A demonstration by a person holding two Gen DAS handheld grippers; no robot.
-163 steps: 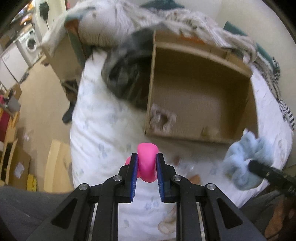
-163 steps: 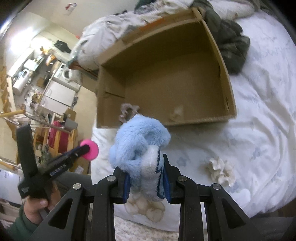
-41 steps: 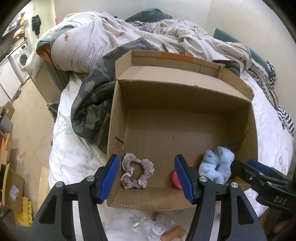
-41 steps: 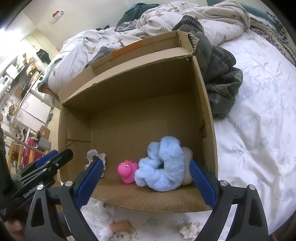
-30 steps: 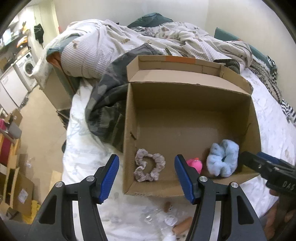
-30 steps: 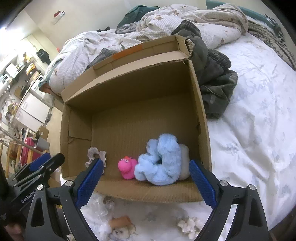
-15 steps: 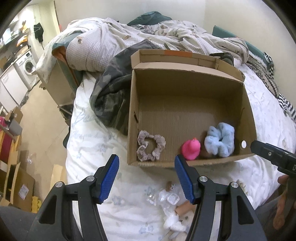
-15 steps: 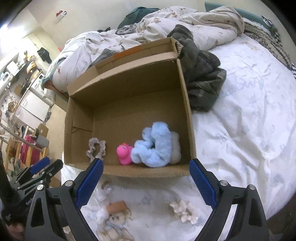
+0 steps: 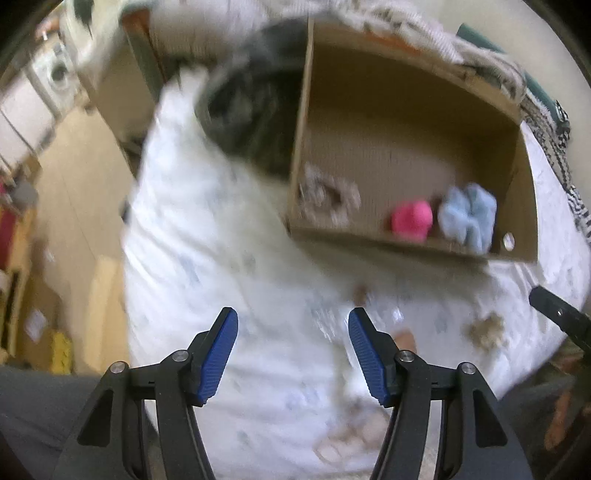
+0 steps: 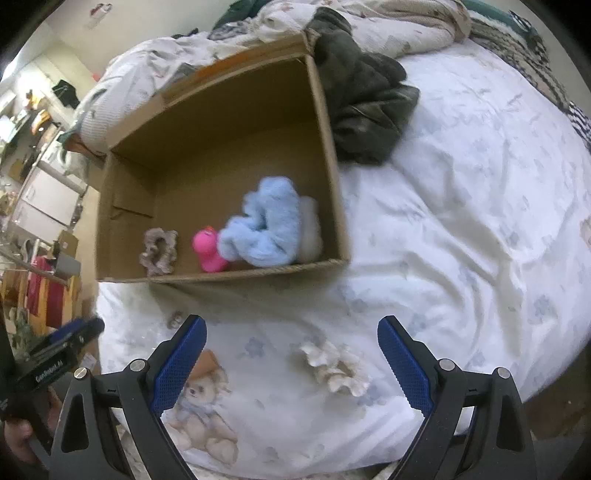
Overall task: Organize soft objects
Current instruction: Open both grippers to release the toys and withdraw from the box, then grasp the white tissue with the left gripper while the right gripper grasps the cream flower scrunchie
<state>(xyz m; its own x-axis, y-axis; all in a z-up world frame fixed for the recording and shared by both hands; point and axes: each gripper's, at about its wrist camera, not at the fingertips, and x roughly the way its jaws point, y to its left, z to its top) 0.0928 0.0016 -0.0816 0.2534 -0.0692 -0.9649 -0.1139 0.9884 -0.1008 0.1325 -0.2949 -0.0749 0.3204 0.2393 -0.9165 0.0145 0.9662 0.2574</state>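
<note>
A cardboard box (image 10: 334,184) lies on the bed. Inside it are a beige scrunchie (image 10: 159,251), a pink soft toy (image 10: 208,249) and a fluffy light-blue scrunchie (image 10: 266,225); the left wrist view, blurred, shows the same box (image 9: 406,245) and its contents. My right gripper (image 10: 291,354) is open above the sheet, over a cream scrunchie (image 10: 334,365), with a small teddy bear (image 10: 201,406) by its left finger. My left gripper (image 9: 293,347) is open over bare sheet with nothing between its fingers, short of a brown object (image 9: 404,338) and the cream scrunchie (image 9: 485,328).
A dark green garment (image 10: 364,107) lies right of the box, rumpled bedding (image 10: 388,22) behind it. The white flowered sheet (image 10: 461,229) stretches to the right. The bed's left edge drops to a floor (image 9: 70,192) with boxes and furniture. A small bead-like item (image 10: 175,319) lies near the box.
Both grippers have pulled back from the box toward the near bed edge and tilted further down. The loose items on the sheet now sit closer to the fingers.
</note>
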